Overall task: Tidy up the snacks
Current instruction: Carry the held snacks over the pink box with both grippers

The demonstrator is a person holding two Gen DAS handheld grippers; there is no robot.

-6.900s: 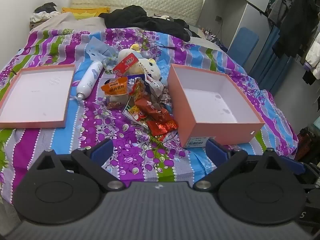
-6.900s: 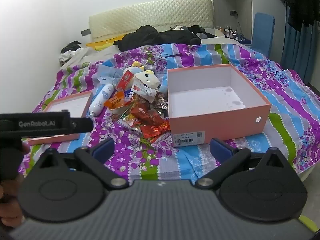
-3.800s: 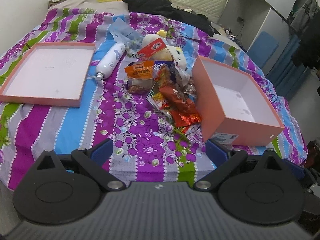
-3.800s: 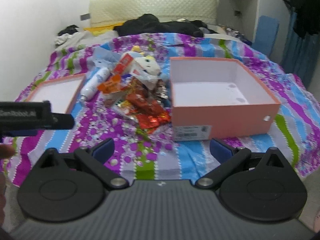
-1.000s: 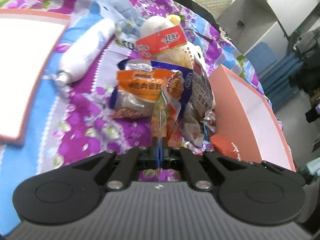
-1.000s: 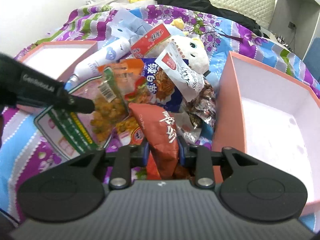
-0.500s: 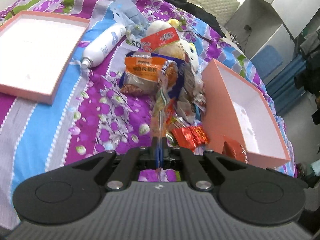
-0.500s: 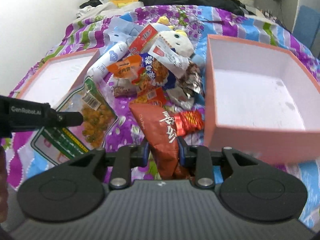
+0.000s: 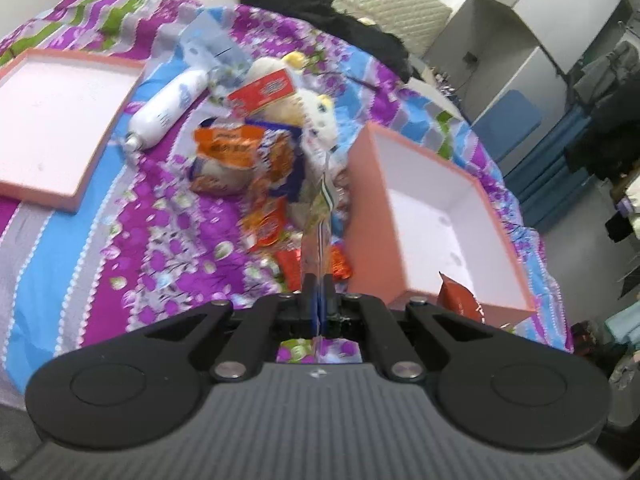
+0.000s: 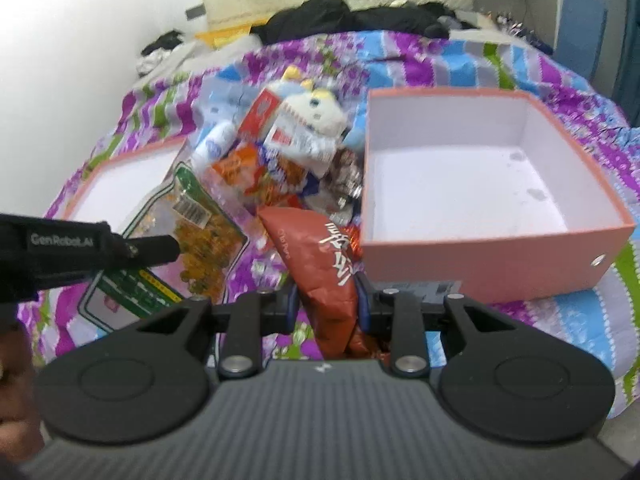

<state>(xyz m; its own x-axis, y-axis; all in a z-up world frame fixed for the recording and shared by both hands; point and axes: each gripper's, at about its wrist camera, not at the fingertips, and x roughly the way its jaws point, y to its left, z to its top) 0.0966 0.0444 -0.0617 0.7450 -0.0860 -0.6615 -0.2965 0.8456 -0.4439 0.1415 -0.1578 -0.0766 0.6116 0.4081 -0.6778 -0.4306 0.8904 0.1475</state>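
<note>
Both grippers had risen from the snack pile since the earlier frames. The left gripper pinched the green-printed packet edge-on; the right gripper clamped the red packet. The pink box, centre right, stood empty, so dropping both in seemed next.

Motion blur smears the snack pile, so the print on the orange packet cannot be read. The clear green-trimmed packet shows edge-on in the left wrist view, its face unseen. The red-brown packet hides its lower end behind the right gripper's body. The box lid is cut by the left edge. The plush toy is half buried under wrappers.
</note>
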